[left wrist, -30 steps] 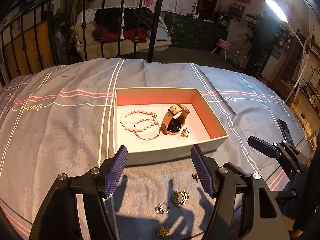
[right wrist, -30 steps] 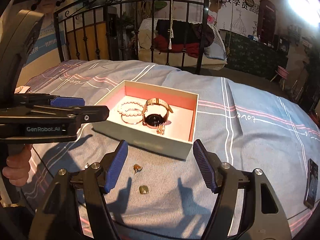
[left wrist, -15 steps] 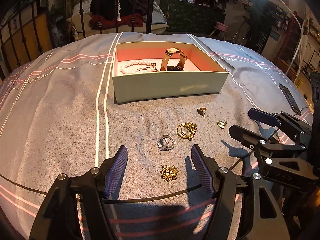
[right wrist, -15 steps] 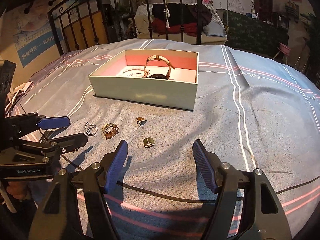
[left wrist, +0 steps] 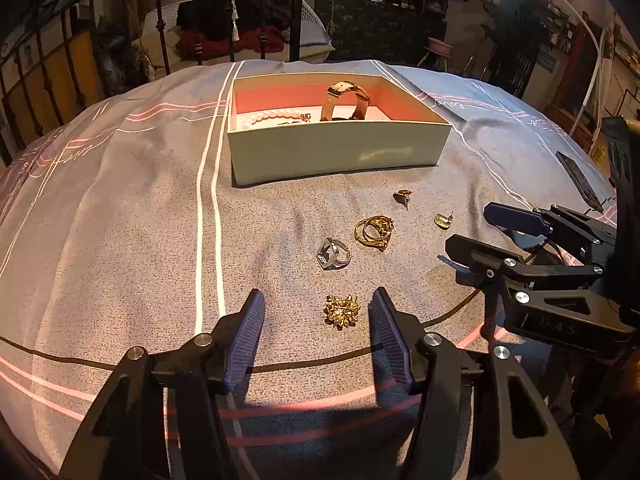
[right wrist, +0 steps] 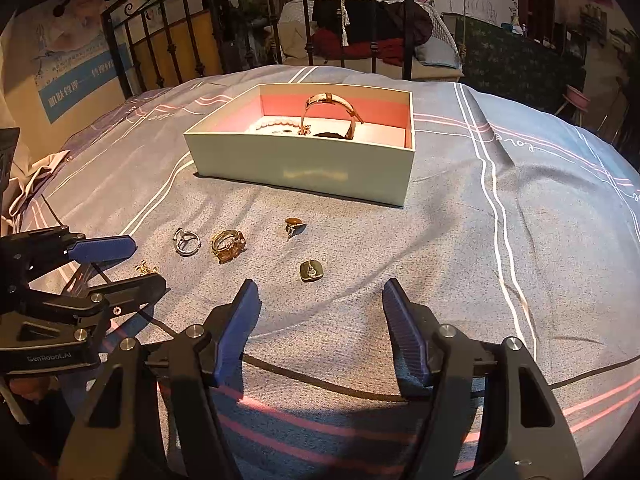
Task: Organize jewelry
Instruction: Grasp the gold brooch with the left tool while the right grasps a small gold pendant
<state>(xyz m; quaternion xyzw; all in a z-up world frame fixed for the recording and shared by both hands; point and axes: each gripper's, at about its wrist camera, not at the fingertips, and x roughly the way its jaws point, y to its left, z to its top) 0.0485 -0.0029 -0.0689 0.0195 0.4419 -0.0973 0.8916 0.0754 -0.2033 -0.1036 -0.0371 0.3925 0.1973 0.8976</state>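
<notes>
A pale box (left wrist: 336,152) with a pink lining holds a watch (left wrist: 346,98) and a pearl bracelet (left wrist: 272,115); it also shows in the right wrist view (right wrist: 304,168). On the bedspread before it lie a gold brooch (left wrist: 342,311), a silver ring (left wrist: 333,254), gold rings (left wrist: 374,232) and two earrings (left wrist: 403,196) (left wrist: 442,220). My left gripper (left wrist: 316,312) is open, low over the cloth, its fingertips either side of the brooch. My right gripper (right wrist: 320,300) is open just short of a square earring (right wrist: 311,271).
A phone (left wrist: 578,180) lies at the bedspread's right edge. A black iron bed rail (right wrist: 248,28) stands behind the box. The right gripper's body (left wrist: 560,272) sits right of the loose jewelry; the left gripper (right wrist: 68,280) appears at the left in the right wrist view.
Both grippers have dropped lower and drawn closer to the loose jewelry. The brooch now sits between my left fingertips. Both stay open.
</notes>
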